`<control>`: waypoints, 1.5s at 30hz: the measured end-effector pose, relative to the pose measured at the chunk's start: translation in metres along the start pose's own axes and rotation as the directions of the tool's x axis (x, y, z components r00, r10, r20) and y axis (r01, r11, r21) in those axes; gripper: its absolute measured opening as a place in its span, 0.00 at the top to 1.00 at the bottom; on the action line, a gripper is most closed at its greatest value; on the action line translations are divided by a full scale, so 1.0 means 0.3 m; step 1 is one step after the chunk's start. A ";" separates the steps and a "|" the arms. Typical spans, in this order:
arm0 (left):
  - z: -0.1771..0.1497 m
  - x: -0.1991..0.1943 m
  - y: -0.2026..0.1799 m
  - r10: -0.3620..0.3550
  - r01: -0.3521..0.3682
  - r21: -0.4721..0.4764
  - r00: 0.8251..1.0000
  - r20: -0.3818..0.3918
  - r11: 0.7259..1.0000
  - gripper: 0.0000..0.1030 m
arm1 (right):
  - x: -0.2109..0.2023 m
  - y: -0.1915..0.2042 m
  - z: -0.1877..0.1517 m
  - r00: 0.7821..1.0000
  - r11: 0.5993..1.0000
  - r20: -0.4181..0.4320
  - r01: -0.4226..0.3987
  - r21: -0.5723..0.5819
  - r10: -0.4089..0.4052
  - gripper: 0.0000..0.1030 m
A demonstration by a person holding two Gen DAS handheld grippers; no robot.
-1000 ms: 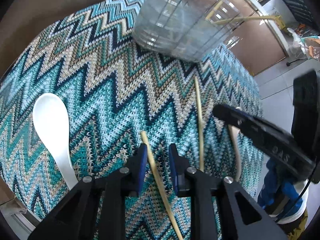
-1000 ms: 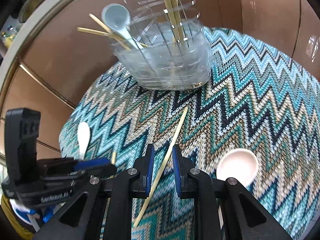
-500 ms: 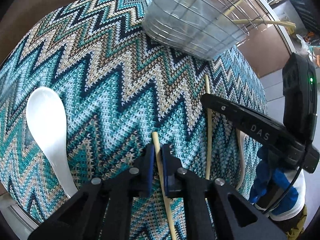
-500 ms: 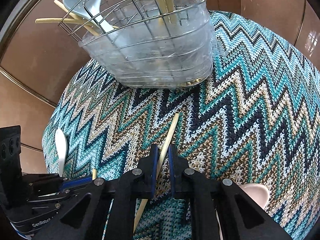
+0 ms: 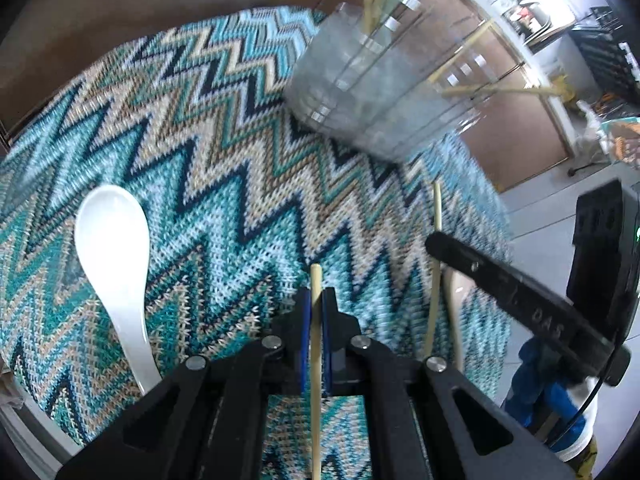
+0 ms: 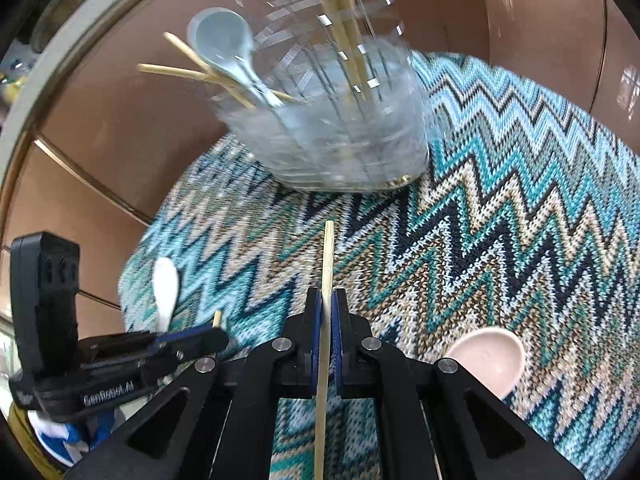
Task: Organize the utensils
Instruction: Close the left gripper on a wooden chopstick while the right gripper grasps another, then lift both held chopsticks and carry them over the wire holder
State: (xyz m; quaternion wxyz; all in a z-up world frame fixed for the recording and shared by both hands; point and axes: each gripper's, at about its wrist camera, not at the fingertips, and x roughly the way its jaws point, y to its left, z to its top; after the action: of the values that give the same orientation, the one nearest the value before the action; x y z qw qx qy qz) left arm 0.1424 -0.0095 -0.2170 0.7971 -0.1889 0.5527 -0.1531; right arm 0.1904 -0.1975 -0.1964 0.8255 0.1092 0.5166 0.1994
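Since each chopstick must drop upright into the clear holder (image 6: pixel 340 136), left gripper (image 5: pixel 316 312) and right gripper (image 6: pixel 327 312) have jaws clamped on one chopstick (image 5: pixel 315 344) apiece (image 6: pixel 326 300) (spoons (image 5: pixel 114 264) wait).

White lettering reading "GenRobot.AI" runs along the black side of the left gripper (image 6: pixel 188 342) as seen from the right wrist camera. In the left wrist view, the letters "DAS" are printed in pale type on the black finger of the right gripper (image 5: pixel 436 242); any characters ahead of them are too blurred to make out. No other writing can be read in either view.
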 end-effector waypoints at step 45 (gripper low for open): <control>0.042 -0.770 -0.206 -0.108 0.042 0.136 0.848 0.519 0.990 0.96 | -0.710 0.356 -0.094 0.889 0.978 0.456 0.053 -0.202 0.046 0.95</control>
State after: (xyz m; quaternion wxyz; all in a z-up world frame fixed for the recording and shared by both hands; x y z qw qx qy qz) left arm 0.0731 0.0422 0.0063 0.9209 -0.1971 0.2960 -0.1594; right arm 0.0598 -0.1967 0.0047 0.9312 0.0653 0.2836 0.2197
